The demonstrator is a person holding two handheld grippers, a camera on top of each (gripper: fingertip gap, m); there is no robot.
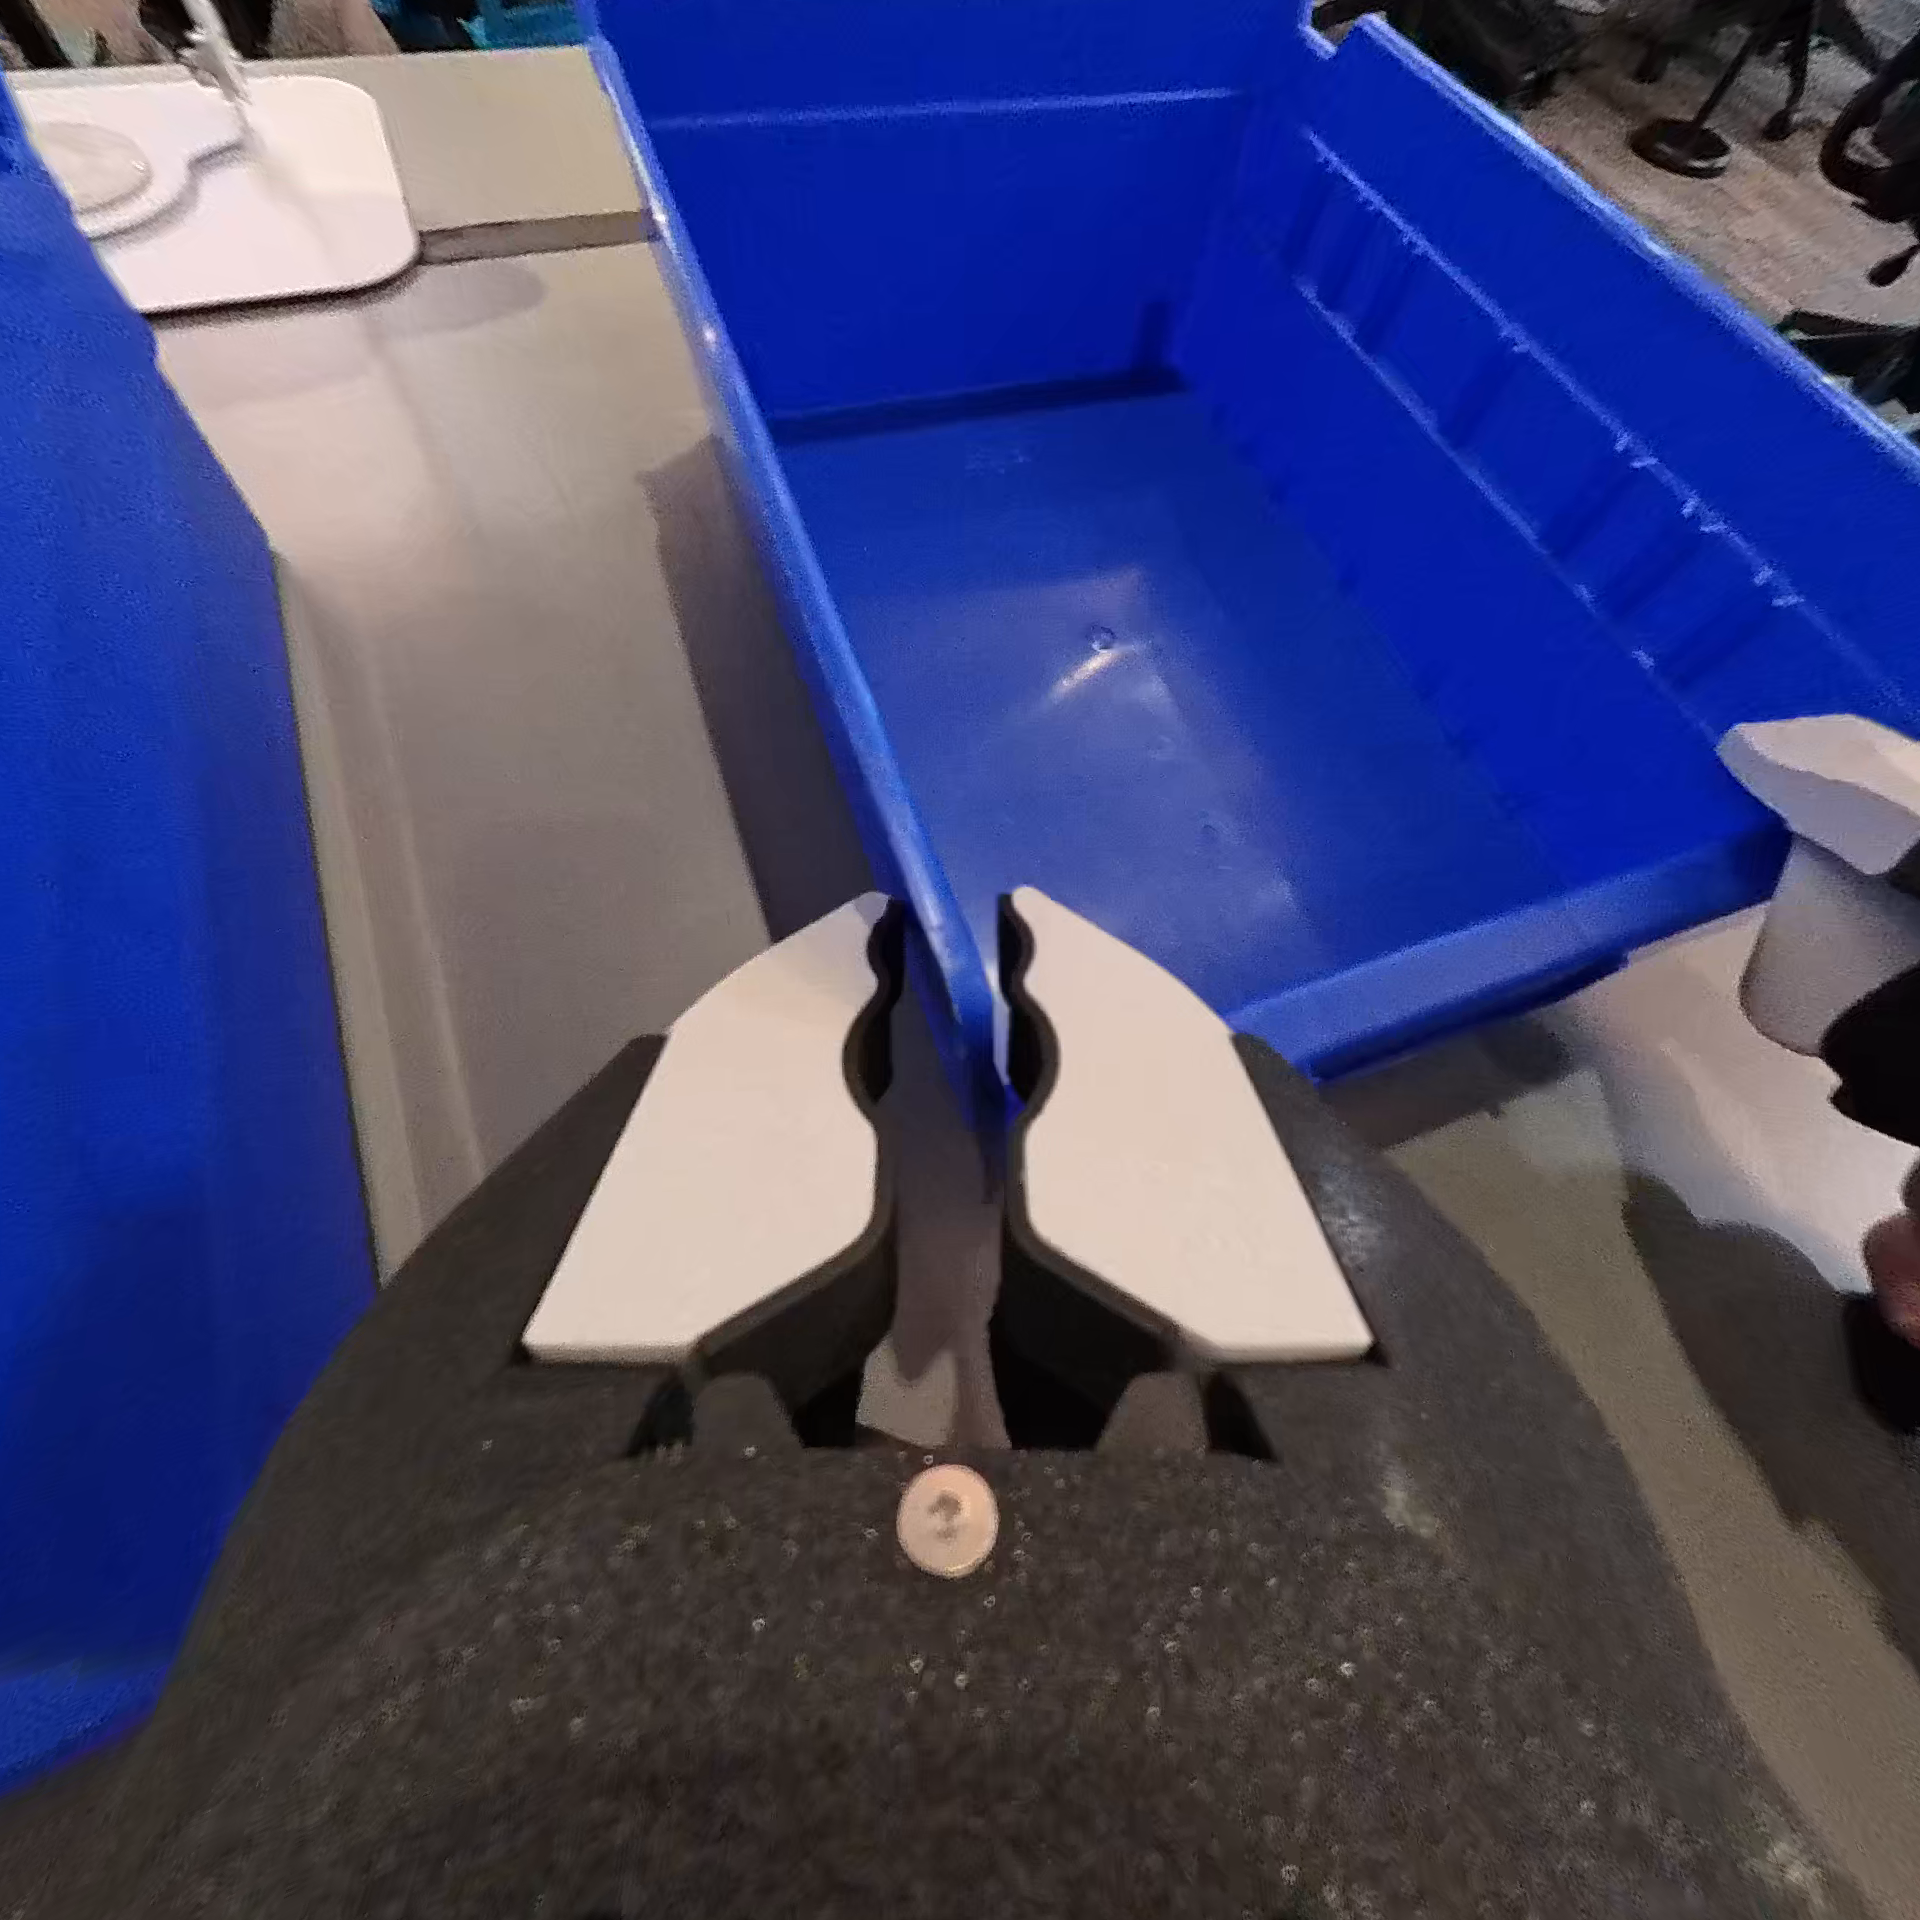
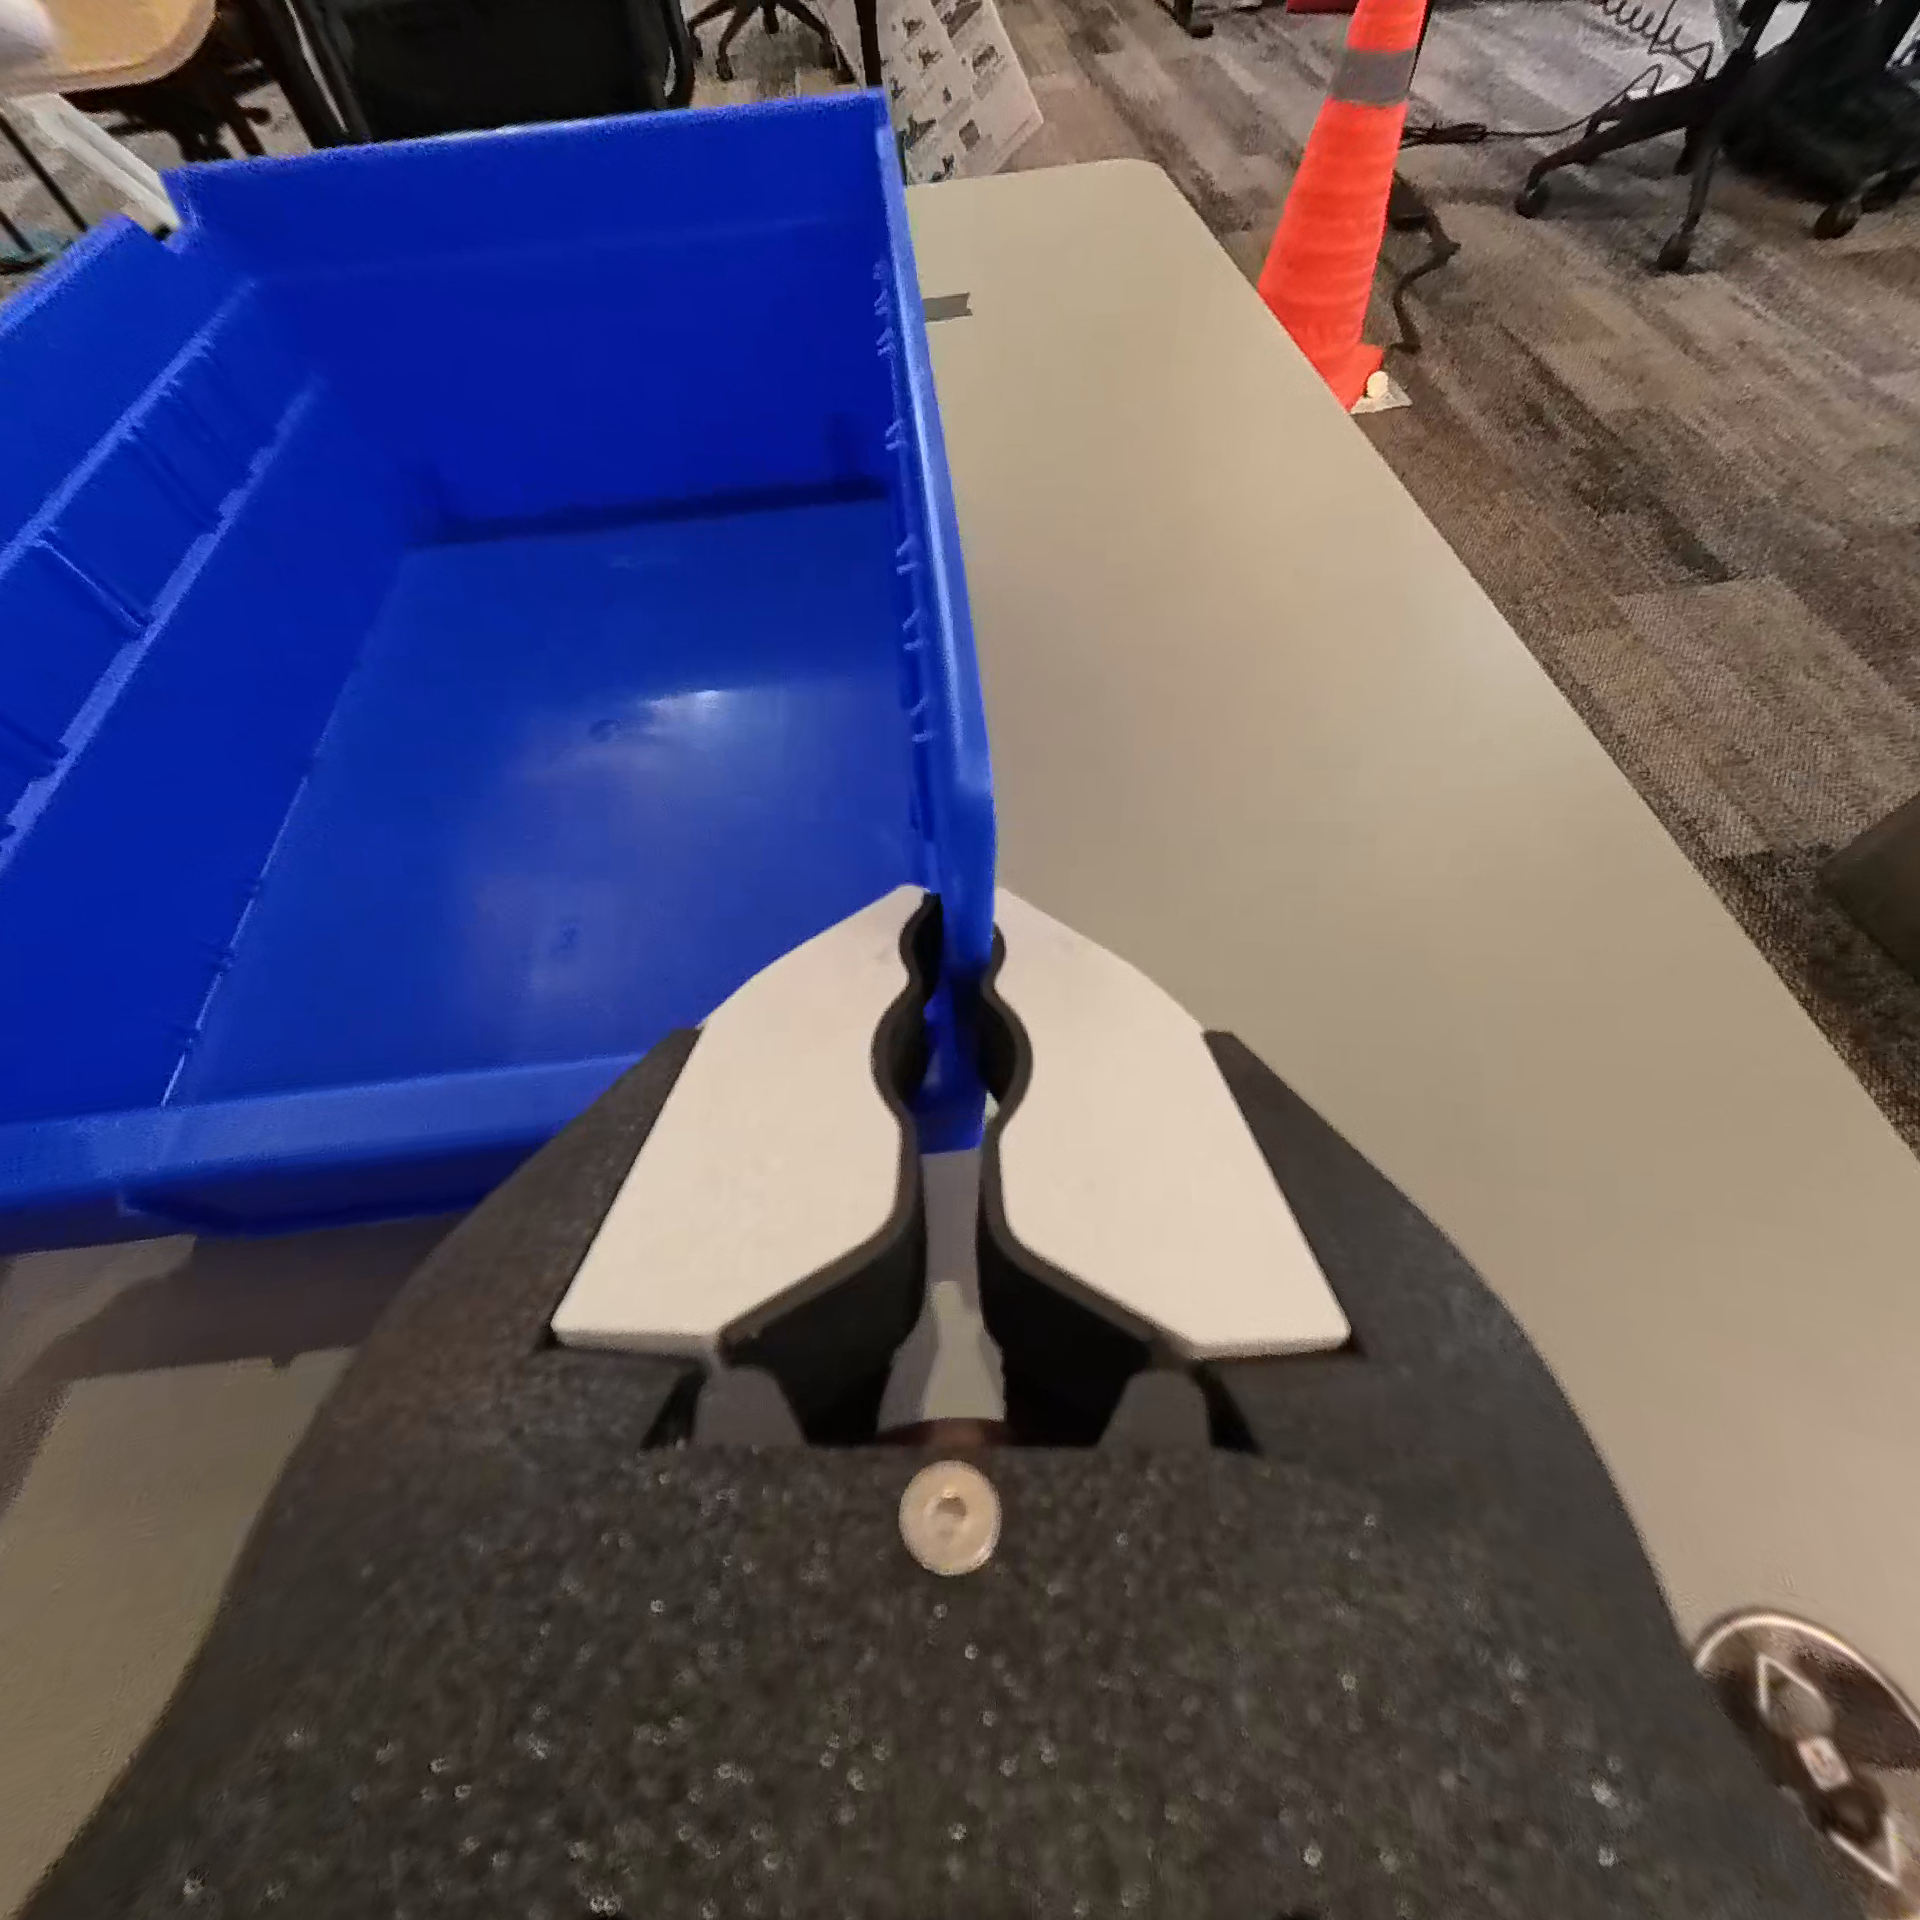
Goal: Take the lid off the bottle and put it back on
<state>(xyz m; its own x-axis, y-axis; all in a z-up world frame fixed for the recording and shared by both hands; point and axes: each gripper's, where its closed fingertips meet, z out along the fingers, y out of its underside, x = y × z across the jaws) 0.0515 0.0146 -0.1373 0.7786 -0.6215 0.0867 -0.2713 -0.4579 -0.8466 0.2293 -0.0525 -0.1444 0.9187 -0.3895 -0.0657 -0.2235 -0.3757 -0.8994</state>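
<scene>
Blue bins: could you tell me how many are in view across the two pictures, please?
2. One open, empty blue bin stands on the table, with a gripper at each side wall. Part of a second blue bin fills the left wrist view's left edge. More may be out of frame.

Both wrist views look closely down, forward, sharing the blue bin (image 1: 1143, 675)

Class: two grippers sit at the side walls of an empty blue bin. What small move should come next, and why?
Probably open the right gripper and back both off. It pinches the bin wall, while the left gripper only straddles the opposite wall with gaps showing. The bin is empty, and no bottle shows in either view.
</scene>
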